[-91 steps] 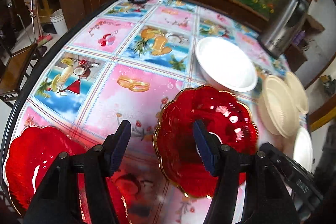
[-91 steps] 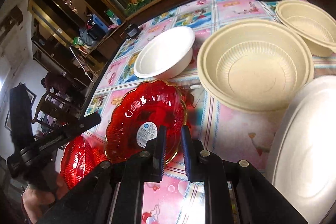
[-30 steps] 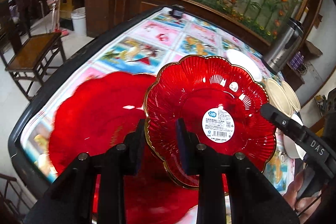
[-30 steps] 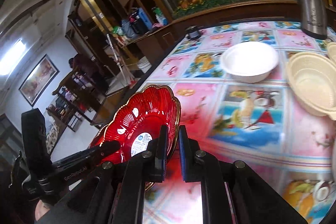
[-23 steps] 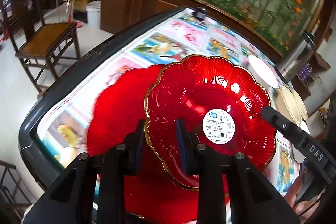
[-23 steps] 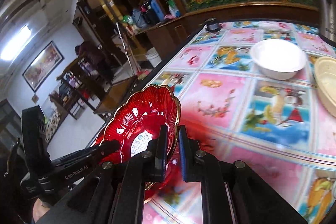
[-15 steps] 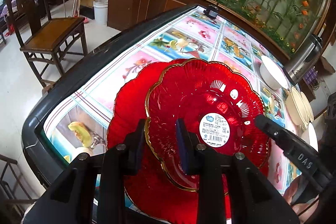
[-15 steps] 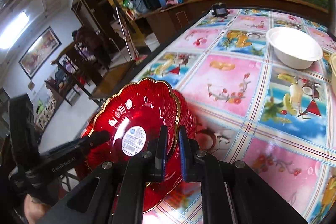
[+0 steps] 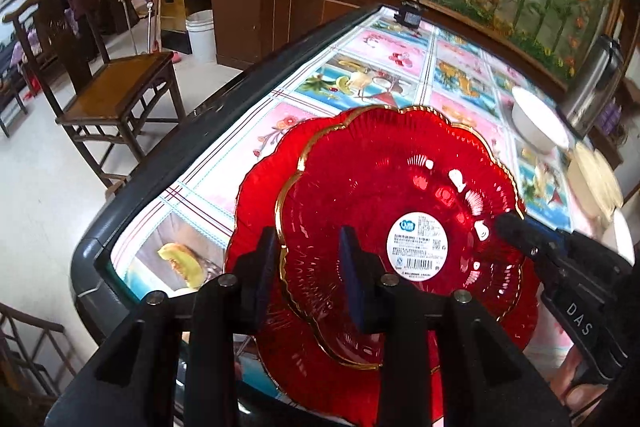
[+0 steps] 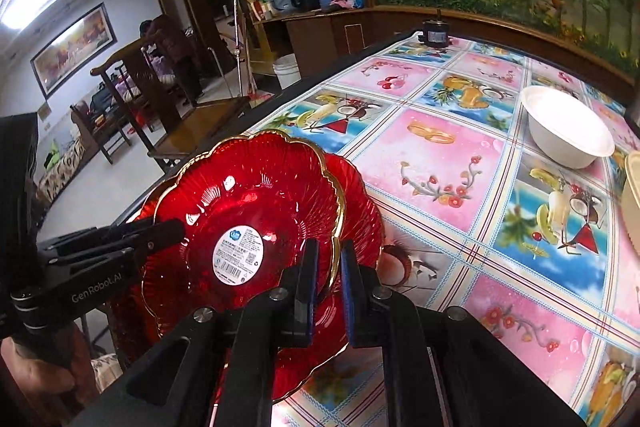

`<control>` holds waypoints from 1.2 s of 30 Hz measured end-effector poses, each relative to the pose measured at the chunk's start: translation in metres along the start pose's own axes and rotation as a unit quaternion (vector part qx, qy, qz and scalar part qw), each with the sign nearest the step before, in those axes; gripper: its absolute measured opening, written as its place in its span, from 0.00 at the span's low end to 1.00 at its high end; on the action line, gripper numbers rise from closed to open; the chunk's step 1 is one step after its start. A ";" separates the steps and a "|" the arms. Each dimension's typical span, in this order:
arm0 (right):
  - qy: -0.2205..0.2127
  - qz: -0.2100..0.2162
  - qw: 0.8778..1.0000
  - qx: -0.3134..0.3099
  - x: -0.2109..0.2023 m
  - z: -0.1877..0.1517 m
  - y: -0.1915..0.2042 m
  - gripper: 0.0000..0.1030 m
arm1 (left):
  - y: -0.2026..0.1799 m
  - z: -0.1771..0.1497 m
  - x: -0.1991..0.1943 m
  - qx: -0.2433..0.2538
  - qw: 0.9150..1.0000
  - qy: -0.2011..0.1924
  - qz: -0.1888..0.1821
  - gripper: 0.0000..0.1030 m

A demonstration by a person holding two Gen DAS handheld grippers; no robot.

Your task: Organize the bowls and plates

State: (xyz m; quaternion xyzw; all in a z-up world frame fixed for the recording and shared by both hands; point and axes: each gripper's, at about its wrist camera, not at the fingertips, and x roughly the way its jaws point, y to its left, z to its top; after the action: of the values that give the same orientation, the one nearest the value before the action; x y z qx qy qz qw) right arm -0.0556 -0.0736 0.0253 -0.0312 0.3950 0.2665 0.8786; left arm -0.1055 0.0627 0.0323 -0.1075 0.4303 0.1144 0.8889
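Note:
A red scalloped glass plate with a gold rim and a white label (image 9: 400,211) (image 10: 256,211) is held just above a second red plate (image 9: 264,179) (image 10: 360,195) that lies at the table's near corner. My left gripper (image 9: 308,259) straddles the upper plate's rim with its jaws somewhat apart. My right gripper (image 10: 326,267) is shut on the opposite rim. Each gripper shows in the other's view. A white bowl (image 10: 568,133) (image 9: 536,123) and cream bowls (image 9: 596,175) stand farther along the table.
The table (image 10: 460,155) has a bright fruit-print cloth and a dark rim (image 9: 132,199). A steel kettle (image 9: 596,83) stands at the far right. A small black device (image 10: 434,35) sits at the far edge. A wooden chair (image 9: 112,95) stands beside the table.
Both grippers carried the upper red plate toward the table's near corner and lowered it over the second red plate. The left jaws have spread a little.

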 end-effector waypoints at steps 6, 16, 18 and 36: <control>0.003 -0.009 1.000 -0.022 0.002 -0.002 0.008 0.09 | -0.006 -0.002 0.000 0.020 1.000 0.007 0.015 0.40; -0.011 -0.032 0.998 -0.061 0.003 -0.006 0.020 0.09 | -0.013 -0.003 0.001 0.038 0.999 0.016 0.018 0.65; -0.012 -0.033 0.998 -0.059 0.002 -0.005 0.018 0.10 | -0.014 -0.002 -0.003 0.041 0.999 0.005 0.028 0.71; -0.046 0.001 0.998 -0.042 -0.011 -0.003 0.009 0.31 | -0.008 0.007 -0.024 0.014 0.999 -0.041 0.004 0.77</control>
State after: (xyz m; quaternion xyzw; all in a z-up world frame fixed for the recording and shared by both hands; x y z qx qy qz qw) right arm -0.0684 -0.0718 0.0323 -0.0557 0.3429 0.2851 0.8933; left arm -0.1126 0.0547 0.0564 -0.0884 0.3955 0.1164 0.9067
